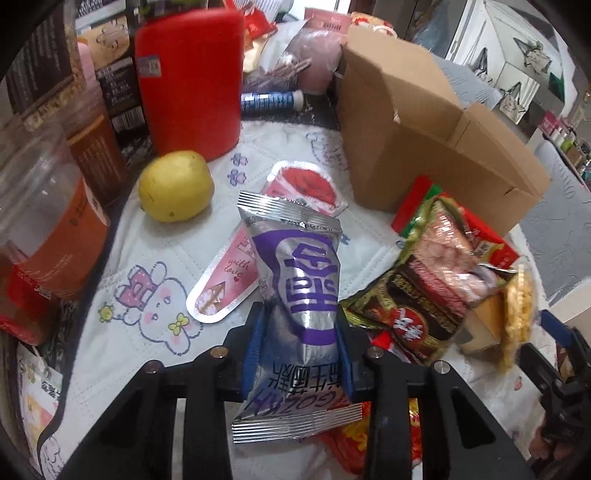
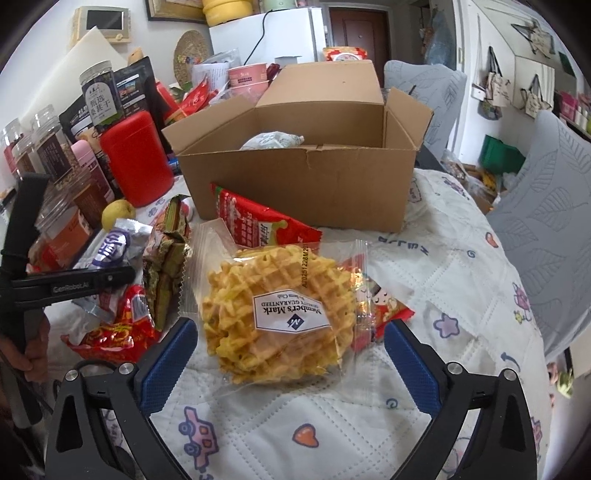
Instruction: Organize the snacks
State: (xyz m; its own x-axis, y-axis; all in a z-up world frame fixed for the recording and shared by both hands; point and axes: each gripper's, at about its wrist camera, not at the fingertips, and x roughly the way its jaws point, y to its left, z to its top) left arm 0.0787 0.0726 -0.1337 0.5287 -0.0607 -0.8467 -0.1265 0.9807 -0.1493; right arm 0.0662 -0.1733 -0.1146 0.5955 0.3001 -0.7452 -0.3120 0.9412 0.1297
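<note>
Quilted white cover (image 2: 436,258) printed with cartoon bunnies, hearts and flowers over the worktop; cluttered room behind, with a white fridge (image 2: 266,33), a brown door (image 2: 358,33) and grey leaf-patterned cushions (image 2: 546,229) to the right.

Open cardboard box (image 2: 303,173) at the middle of the worktop, flaps up, a pale wrapped item (image 2: 273,140) inside, seemingly a bag, though only its top shows. Red canister (image 1: 188,77) and yellow fruit (image 1: 176,186) left of the box, brown jars (image 1: 92,147) and dark pouches crowded beyond them. Blue-and-white tube (image 1: 271,100) lying behind the canister.

Left gripper (image 1: 300,325) clamped on a silver-and-purple snack packet (image 1: 299,273), jaws nearly closed and pinching its lower half, the packet's upper end sticking forward over two pink sachets (image 1: 225,284) flat on the cover. Green-and-gold meat snack pack (image 1: 436,284) just right of it, leaning on a red packet (image 1: 417,199) against the box wall.

Right gripper (image 2: 290,363) spread to its widest, jaws either side of a clear-wrapped waffle (image 2: 280,314) without touching it. Waffle resting on the cover just before the box, overlapping a red packet (image 2: 258,221) behind and a cartoon-printed red packet (image 2: 384,306) to its right. Crumpled red-and-yellow wrapper (image 2: 118,332) to the left, close to the left jaw. Hand (image 2: 33,347) on the other tool's grip at the far left edge.
</note>
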